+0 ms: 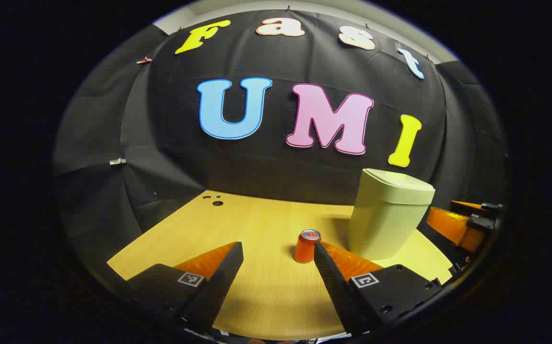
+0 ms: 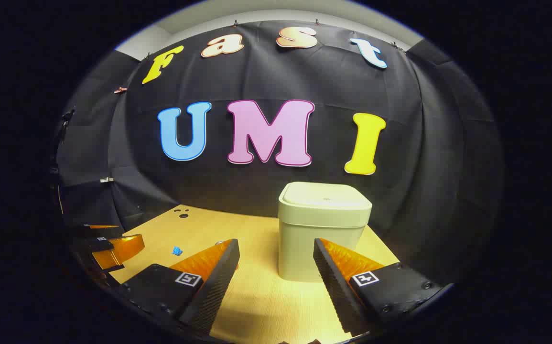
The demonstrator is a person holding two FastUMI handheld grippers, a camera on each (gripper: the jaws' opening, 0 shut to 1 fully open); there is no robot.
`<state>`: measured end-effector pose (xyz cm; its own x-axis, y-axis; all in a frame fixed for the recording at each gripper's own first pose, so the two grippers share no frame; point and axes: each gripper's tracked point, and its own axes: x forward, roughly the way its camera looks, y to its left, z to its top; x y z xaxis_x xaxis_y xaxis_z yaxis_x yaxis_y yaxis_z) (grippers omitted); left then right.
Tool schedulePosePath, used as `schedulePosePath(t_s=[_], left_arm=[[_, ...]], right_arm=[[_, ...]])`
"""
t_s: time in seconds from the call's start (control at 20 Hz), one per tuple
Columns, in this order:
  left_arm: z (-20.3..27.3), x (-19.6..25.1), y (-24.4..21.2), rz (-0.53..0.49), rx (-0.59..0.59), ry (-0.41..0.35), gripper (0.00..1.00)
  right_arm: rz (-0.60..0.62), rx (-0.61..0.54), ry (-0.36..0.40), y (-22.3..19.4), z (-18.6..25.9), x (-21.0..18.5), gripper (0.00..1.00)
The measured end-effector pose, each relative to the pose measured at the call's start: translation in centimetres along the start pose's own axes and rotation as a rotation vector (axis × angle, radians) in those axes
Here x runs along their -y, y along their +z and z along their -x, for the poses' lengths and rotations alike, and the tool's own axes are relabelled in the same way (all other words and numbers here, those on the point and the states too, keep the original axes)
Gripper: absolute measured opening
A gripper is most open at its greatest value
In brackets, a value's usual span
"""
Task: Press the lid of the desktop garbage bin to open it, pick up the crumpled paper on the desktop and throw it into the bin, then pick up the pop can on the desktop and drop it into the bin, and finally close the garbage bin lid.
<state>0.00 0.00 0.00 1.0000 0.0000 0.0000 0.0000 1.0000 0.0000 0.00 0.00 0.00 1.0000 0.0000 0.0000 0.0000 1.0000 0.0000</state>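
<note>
- Item, left hand-held gripper [image 1: 278, 251]: jaws spread wide, nothing between them, hovering above the bench [image 1: 256, 215]. In the right gripper view it sits at about 9 o'clock [image 2: 113, 248], at the bench's edge.
- Item, crumpled paper [image 2: 177, 250]: small blue scrap lying on the bench at about 8 o'clock in the right gripper view, near the left hand-held gripper and well apart from the bin.
- Item, pop can [image 1: 307, 246]: upright on the bench, at 6 o'clock in the left gripper view, just beyond the fingertips and touching neither finger; the bin stands just beside it at its 2 o'clock.
- Item, garbage bin [image 2: 323, 234]: pale, squarish, upright on the bench, dead ahead at 12 o'clock of the right hand-held gripper; lid [image 2: 324, 197] lies flat and looks closed.
- Item, right hand-held gripper [image 2: 276, 258]: jaws apart, empty, held short of the bin. It appears at 3 o'clock in the left gripper view [image 1: 467, 222].
- Step in hand, by judgement: the first one, opening the bin; paper and can both lie unbinned.
- Next move, by judgement: the right hand-held gripper must rise above the lid, then press down squarely on it until it releases, without shoving the bin across the bench.
</note>
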Motion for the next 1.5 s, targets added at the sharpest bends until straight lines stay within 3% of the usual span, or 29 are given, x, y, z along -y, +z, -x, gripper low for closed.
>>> schedulePosePath(t_s=[0.45,1.1,1.2,1.25,1.3,1.35,1.4,1.5], left_arm=[[-0.7,1.3,-1.0,-0.028,-0.026,-0.030,0.95],[-3.8,0.3,-0.5,-0.045,-0.017,-0.015,0.96],[-3.8,0.3,-0.7,-0.048,-0.020,-0.016,0.95],[-3.9,0.3,-0.6,-0.050,-0.023,-0.016,0.96],[-4.1,0.3,-0.9,-0.050,-0.026,-0.017,0.95],[-4.2,0.4,-0.8,-0.050,-0.029,-0.021,0.96],[-4.3,0.5,-0.9,-0.052,-0.030,-0.023,0.96],[-4.5,0.6,-1.0,-0.055,-0.033,-0.027,0.95]], right_arm=[[-0.022,-0.048,-0.029,-1.6,-0.4,1.4,0.98],[-0.013,-0.063,-0.054,-1.7,-2.6,1.9,0.96],[-0.003,-0.057,-0.055,-1.2,-3.0,2.1,0.85],[0.004,-0.057,-0.062,-1.1,-2.9,2.2,0.72],[0.009,-0.054,-0.065,-0.9,-3.1,2.4,0.66],[0.010,-0.052,-0.064,-0.8,-3.2,2.3,0.44],[0.012,-0.056,-0.066,-0.7,-3.3,2.3,0.41],[0.018,-0.059,-0.068,-0.7,-3.6,2.4,0.22]])
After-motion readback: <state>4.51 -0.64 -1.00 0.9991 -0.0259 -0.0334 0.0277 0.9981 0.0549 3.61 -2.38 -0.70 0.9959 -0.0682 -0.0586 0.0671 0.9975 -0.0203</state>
